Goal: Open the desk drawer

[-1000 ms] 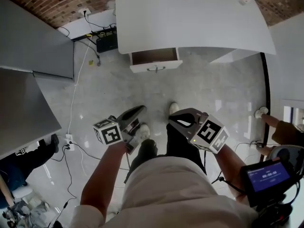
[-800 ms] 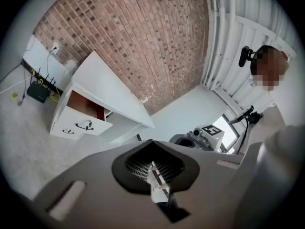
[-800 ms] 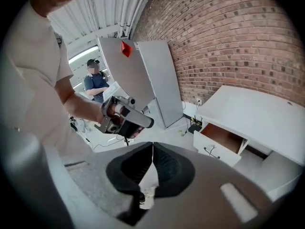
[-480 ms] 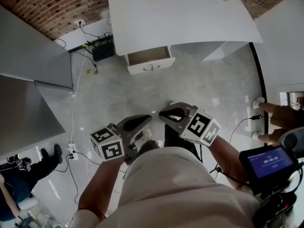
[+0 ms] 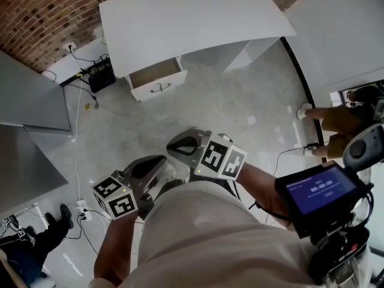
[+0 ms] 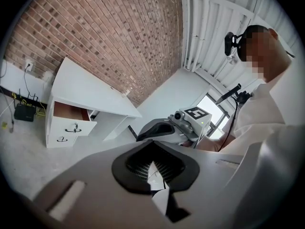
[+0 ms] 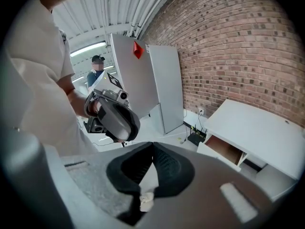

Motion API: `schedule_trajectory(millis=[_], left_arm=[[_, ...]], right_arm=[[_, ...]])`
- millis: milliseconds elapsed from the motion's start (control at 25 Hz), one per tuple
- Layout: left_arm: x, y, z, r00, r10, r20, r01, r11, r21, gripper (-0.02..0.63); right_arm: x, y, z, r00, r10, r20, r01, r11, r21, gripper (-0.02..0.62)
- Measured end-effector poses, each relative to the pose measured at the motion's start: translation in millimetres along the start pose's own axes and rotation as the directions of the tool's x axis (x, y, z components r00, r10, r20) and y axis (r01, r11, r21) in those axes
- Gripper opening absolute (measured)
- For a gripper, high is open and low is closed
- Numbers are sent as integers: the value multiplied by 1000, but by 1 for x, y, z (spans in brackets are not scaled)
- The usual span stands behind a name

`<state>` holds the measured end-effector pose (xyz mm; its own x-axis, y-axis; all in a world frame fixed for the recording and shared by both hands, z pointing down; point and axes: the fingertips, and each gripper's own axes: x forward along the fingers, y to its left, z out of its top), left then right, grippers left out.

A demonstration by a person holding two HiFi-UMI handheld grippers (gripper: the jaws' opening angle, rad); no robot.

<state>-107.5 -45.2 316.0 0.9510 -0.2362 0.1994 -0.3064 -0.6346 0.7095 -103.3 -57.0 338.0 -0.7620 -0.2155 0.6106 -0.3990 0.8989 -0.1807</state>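
The white desk (image 5: 192, 17) stands against the brick wall, a good way off from both grippers. Its upper drawer (image 5: 155, 75) is pulled out, showing a brown inside, with a metal handle (image 5: 159, 89) on its front. In the left gripper view the same open drawer (image 6: 70, 114) sits above a closed lower one (image 6: 61, 138). My left gripper (image 5: 161, 161) and right gripper (image 5: 172, 145) hover close to my body, side by side, both shut with nothing held. The right gripper view shows the open drawer (image 7: 225, 150) far ahead and the left gripper (image 7: 114, 114) beside it.
Grey cabinets (image 5: 27, 107) line the left side. A black box (image 5: 101, 78) and cables lie on the floor left of the desk. A person (image 5: 336, 122) stands at the right, and a handheld screen (image 5: 317, 191) is near my right arm. Someone's feet (image 5: 48, 219) show at lower left.
Both grippers have risen and drawn in toward my body. The head view has swung, so the desk now lies further left. The drawer stays open.
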Motion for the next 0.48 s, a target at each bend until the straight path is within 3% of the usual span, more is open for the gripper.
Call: schedule_trajectory(millis=[480], left_arm=[[6, -5, -4, 999, 8, -32, -7, 999, 42, 3]], right_arm=[[0, 0, 0, 1000, -1, 16, 2, 999, -34, 3]])
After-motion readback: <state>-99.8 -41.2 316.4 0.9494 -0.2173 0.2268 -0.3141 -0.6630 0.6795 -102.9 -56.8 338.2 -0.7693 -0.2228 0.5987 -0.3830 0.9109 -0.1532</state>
